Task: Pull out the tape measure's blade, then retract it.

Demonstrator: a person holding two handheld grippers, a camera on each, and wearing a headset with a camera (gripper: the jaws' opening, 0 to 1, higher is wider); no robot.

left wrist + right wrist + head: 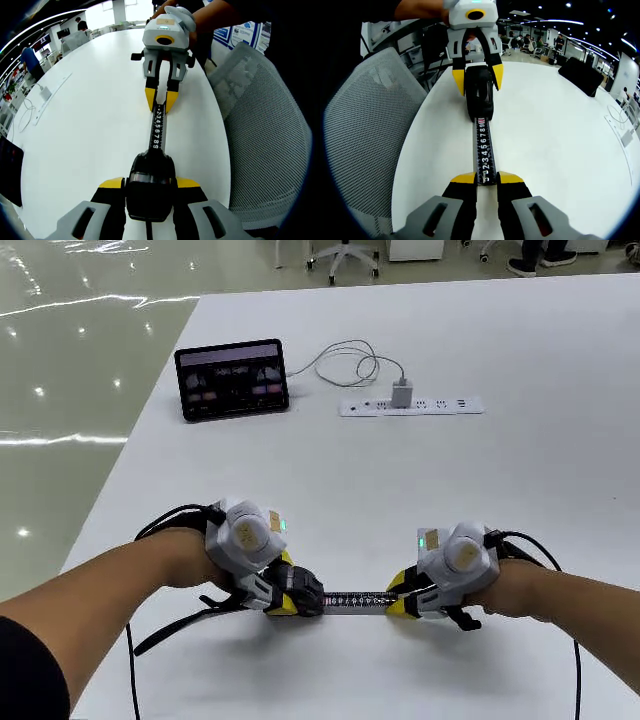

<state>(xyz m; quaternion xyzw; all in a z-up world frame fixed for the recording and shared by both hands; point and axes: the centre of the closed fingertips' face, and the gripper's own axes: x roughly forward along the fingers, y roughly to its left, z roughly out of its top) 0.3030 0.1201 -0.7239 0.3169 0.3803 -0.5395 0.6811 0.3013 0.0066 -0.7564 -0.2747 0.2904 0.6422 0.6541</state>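
Note:
A black tape measure case (297, 593) lies near the table's front edge, held between the yellow-tipped jaws of my left gripper (283, 592). In the left gripper view the case (150, 186) sits in that gripper (150, 183), and its black blade (157, 130) runs out to the other gripper. My right gripper (398, 600) is shut on the blade's end (385, 598). The right gripper view shows the blade (483, 155), with white numerals, stretching from my right gripper (485, 178) back to the case (480, 93). A short length of blade (355, 597) spans the gap.
A dark tablet (232, 378) stands at the back left of the white table (450, 480). A white power strip (411, 405) with a plugged charger and looped cable lies at the back middle. A grey mesh chair (260, 130) stands by the table's edge.

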